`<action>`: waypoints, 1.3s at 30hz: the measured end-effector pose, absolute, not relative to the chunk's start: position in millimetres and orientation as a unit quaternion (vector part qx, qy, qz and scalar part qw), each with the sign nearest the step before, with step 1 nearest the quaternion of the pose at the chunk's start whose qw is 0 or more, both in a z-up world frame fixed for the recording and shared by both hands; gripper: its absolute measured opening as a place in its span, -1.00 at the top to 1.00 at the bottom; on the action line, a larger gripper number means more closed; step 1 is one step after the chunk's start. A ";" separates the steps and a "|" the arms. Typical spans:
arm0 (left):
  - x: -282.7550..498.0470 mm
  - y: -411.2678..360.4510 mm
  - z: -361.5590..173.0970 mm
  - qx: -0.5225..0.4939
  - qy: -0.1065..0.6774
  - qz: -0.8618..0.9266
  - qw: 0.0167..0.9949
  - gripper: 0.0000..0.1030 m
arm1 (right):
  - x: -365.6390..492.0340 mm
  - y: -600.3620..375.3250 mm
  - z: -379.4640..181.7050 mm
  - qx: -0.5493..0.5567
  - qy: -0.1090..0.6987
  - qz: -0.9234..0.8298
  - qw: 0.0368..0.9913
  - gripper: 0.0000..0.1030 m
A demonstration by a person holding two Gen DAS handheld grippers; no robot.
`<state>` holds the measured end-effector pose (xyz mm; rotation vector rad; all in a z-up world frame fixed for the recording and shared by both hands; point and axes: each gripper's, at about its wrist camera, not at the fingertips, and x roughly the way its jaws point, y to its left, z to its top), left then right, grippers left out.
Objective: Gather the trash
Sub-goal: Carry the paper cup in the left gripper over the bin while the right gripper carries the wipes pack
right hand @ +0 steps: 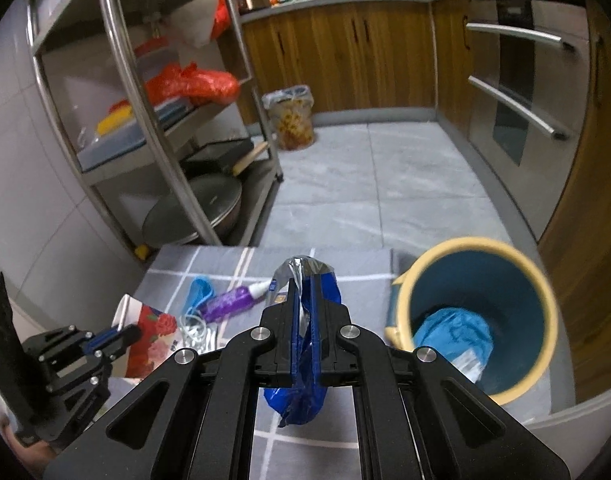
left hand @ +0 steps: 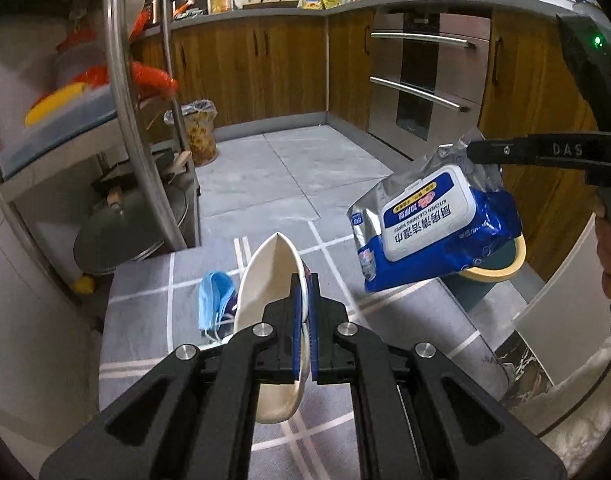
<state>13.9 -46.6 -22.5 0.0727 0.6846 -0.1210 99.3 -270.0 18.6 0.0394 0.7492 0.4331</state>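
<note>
My left gripper (left hand: 304,280) is shut on the rim of a squashed white paper cup (left hand: 265,280), held above the grey checked mat (left hand: 145,320). The right wrist view shows that cup's red flower print (right hand: 153,332) in the left gripper (right hand: 123,334). My right gripper (right hand: 303,280) is shut on a blue and silver pack of kitchen wipes (right hand: 305,396); the pack (left hand: 425,224) hangs just left of a teal bin with a cream rim (right hand: 477,248). A blue face mask (right hand: 199,292) and a purple tube (right hand: 233,302) lie on the mat.
A steel rack (right hand: 145,120) with pans, lids and red bags stands at the left. A small lined bin (right hand: 291,116) sits on the tiled floor beyond. Wooden cabinets and an oven (right hand: 517,100) line the back and right. The teal bin holds a crumpled blue piece (right hand: 449,332).
</note>
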 end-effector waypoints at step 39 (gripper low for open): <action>61.2 -164.9 44.5 0.070 0.289 -0.179 0.938 0.95 | 100.2 -362.7 30.9 0.013 0.311 0.139 0.940 0.88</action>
